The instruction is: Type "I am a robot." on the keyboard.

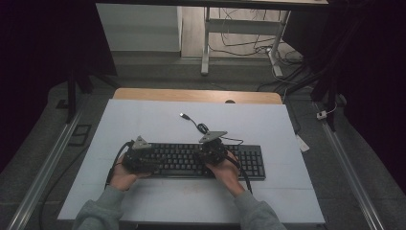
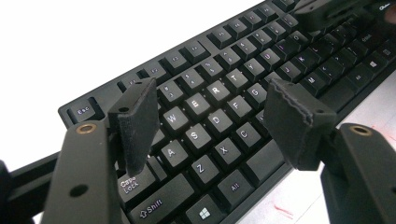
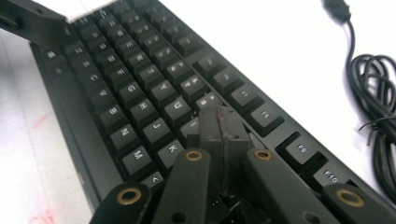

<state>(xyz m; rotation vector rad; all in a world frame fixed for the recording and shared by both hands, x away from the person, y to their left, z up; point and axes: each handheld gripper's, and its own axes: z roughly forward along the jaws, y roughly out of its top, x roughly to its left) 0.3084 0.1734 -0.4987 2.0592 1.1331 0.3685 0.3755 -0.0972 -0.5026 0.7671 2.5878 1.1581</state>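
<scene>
A black keyboard (image 1: 249, 163) lies across the white tabletop (image 1: 143, 120), close to the person's side. My left gripper (image 1: 149, 160) hovers over its left end. In the left gripper view its jaws stand wide apart above the W, E, S, D keys (image 2: 205, 109), the left gripper (image 2: 208, 88) open with nothing between the pads. My right gripper (image 1: 210, 152) is over the middle of the keyboard. In the right gripper view its pads are pressed together, the right gripper (image 3: 222, 116) shut on nothing, tips low above the keys near K (image 3: 172, 148). Whether they touch a key I cannot tell.
The keyboard's cable (image 1: 200, 127) runs in a coil to a loose USB plug (image 1: 183, 115) behind the keyboard; the coil (image 3: 373, 88) lies right of the keys in the right gripper view. A wooden table edge (image 1: 191, 94) borders the far side. Metal rails (image 1: 352, 167) flank the table.
</scene>
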